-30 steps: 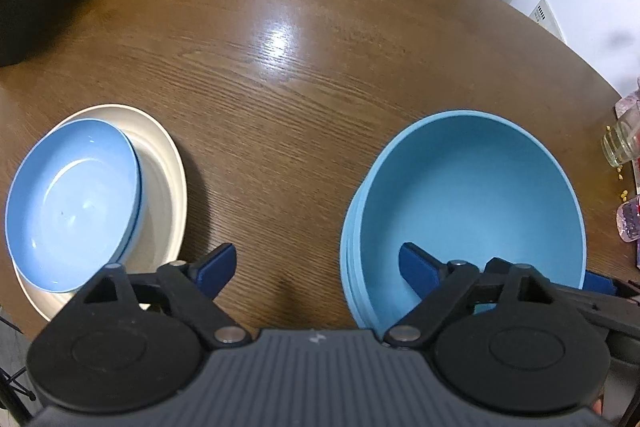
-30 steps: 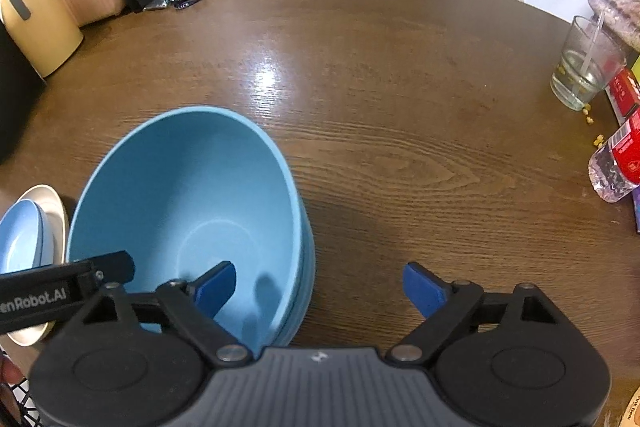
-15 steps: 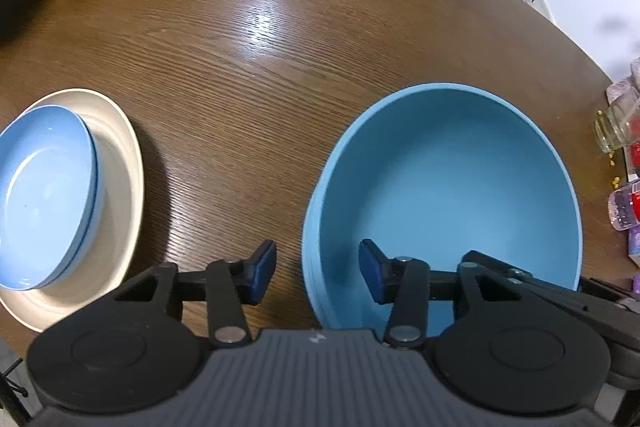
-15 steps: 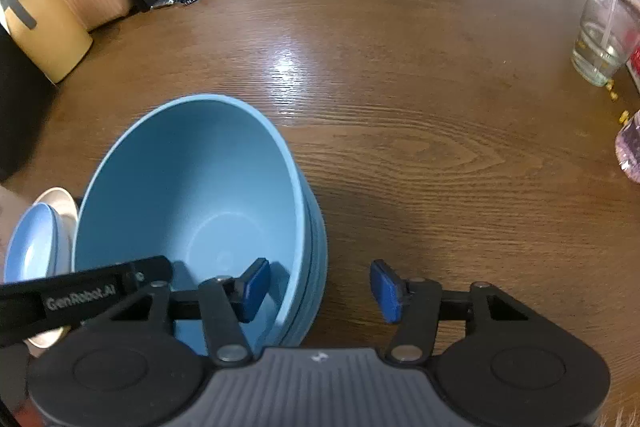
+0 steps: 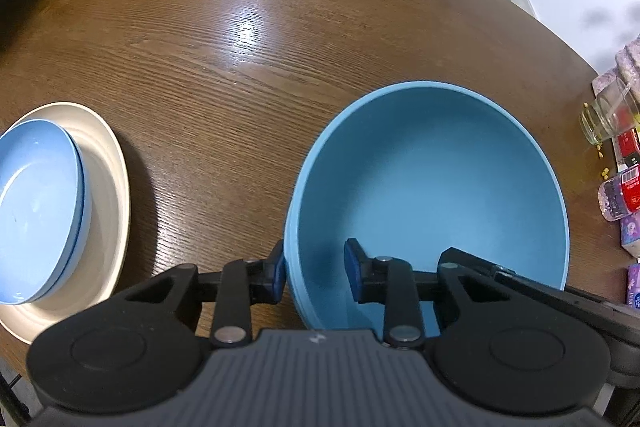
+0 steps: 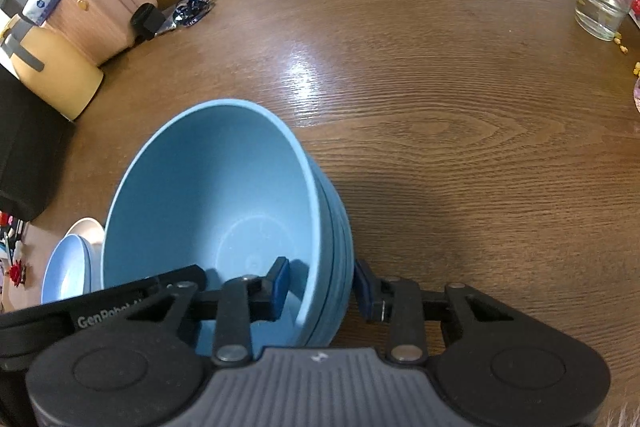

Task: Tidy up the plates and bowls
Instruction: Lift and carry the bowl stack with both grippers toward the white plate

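- Left wrist view, biggest first: brown wood table (image 5: 248,39), round, w/ clutter only at far edges; mid area bare.
- Stack of deep blue bowls (image 5: 432,183) near front edge, right of centre; several rims nested, seen best from right wrist view (image 6: 224,211). Looks already sorted into one pile; exact count can't tell.
- Cream plate (image 5: 108,195) at left, well apart from bowl stack, w/ shallow light-blue dish (image 5: 36,211) sitting on it, off-centre toward left. Maybe two light-blue dishes nested; edge line hints so, not sure.
- Left gripper (image 5: 314,275) straddling stack's left wall: one pad outside, touching rim area, other pad inside bowl w/ gap to wall. Jaws just been closing, wall between them, not yet clamped from what shows.
- Right gripper (image 6: 320,289) straddling stack's right wall, same setup: inner pad short of wall, outer pad just beside outer rims. Jaws just been closing too; no firm pinch visible.
- Progress, as judgement: bowls grouped, plates grouped, so sorting mostly done. Left to do prob: finish two-handed grip on bowl stack, lift, set in final spot; maybe centre light-blue dish on cream plate.
- Small stuff at right edge: glass (image 6: 600,3), bottle (image 5: 622,193); not part of job.
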Tool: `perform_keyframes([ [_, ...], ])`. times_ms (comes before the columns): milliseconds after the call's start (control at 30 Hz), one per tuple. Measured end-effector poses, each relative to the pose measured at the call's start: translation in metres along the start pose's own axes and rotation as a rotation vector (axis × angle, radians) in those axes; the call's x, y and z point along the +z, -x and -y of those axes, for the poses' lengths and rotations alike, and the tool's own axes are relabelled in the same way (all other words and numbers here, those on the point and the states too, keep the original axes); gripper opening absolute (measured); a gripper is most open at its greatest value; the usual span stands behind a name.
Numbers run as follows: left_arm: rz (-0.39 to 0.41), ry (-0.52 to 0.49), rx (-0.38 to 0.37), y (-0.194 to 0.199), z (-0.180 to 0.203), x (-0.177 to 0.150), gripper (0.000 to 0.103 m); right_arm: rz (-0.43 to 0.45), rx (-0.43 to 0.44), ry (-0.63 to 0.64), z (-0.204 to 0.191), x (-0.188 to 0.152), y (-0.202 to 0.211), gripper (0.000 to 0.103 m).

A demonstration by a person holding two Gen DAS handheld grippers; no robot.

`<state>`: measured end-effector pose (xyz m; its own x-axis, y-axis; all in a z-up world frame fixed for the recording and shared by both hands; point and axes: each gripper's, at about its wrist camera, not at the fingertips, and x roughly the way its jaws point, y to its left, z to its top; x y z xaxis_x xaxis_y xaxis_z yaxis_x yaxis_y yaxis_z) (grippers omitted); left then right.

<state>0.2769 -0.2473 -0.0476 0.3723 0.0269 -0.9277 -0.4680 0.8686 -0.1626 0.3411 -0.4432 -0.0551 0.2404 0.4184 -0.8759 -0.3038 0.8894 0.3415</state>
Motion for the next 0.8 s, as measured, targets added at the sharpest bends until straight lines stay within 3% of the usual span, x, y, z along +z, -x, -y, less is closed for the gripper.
perform_keyframes([
  [800,0.056,-0.015,-0.004,0.03,-0.006,-0.012,0.03,0.059,0.009,0.006,-0.012,-0.019,0.025,0.033],
])
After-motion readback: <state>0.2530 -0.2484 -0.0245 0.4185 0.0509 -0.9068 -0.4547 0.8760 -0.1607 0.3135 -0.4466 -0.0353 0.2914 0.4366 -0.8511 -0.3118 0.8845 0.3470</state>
